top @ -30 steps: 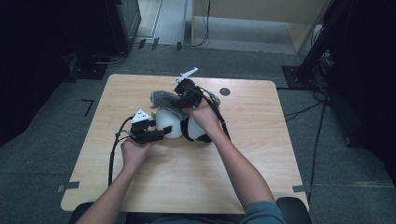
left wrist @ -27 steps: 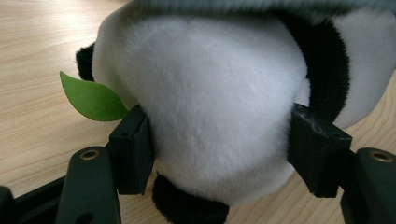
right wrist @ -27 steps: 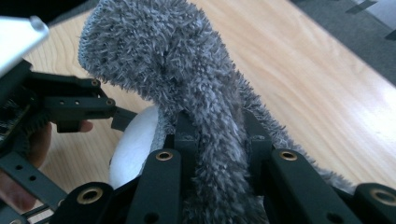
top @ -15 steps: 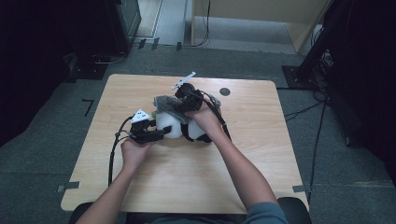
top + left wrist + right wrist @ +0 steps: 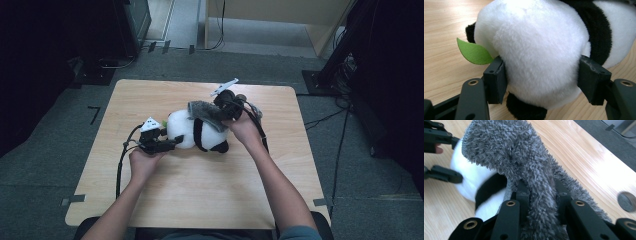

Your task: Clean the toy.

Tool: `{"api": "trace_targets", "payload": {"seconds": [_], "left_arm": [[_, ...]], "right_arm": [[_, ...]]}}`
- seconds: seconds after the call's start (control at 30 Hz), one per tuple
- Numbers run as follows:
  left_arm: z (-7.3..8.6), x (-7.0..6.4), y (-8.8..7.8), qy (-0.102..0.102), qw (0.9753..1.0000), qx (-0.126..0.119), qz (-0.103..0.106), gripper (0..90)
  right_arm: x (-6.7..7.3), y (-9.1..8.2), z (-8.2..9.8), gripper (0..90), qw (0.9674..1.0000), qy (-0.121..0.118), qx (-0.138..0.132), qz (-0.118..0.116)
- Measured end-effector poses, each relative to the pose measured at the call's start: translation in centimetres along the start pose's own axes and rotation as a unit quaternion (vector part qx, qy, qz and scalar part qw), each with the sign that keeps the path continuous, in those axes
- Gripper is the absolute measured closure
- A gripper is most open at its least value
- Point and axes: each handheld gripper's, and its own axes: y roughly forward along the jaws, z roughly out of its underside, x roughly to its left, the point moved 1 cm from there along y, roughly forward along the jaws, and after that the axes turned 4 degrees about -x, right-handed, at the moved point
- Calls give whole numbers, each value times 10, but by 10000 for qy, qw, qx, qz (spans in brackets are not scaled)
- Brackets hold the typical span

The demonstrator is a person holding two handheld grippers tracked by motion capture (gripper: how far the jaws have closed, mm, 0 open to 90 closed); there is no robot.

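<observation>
Left hand-held gripper point(image 5: 541, 82) clamps the panda point(image 5: 192, 131); right hand-held gripper point(image 5: 540, 192) pinches the cloth point(image 5: 524, 160), which may slip off.

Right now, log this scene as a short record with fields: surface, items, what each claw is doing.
surface: wooden table
item 1: panda plush toy, lying on the table, green felt leaf at its side
item 2: grey fuzzy cloth, draped over the panda
left claw: jaws pressed on the panda's white body from both sides
right claw: shut on the grey cloth, held above the panda
other: small dark round disc on the table
</observation>
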Motion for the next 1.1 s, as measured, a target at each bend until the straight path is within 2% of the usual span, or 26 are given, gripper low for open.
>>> {"api": "trace_targets", "payload": {"seconds": [0.23, 0.47, 0.63, 0.77, 0.93, 1.1], "left_arm": [[2, -2, -1, 1, 10000, 7, -5, 321], [3, -4, -3, 21, 10000, 74, -24, 321], [4, -3, -4, 44, 10000, 83, -9, 315], [4, -3, -4, 44, 10000, 70, -7, 309], [4, -3, -4, 55, 9999, 85, -3, 309], [5, -3, -4, 60, 9999, 102, 4, 309]], "right_arm": [[-17, -21, 26, 730, 9995, 256, -119, 143], [-17, -24, 28, 728, 9992, 301, -231, 121], [-23, -40, 32, 727, 9977, 354, -441, 376], [-34, -49, 45, 726, 9961, 511, -462, 560], [-41, -48, 61, 724, 9944, 820, -452, 490], [-34, -35, 71, 725, 9948, 876, -399, 344]]}}
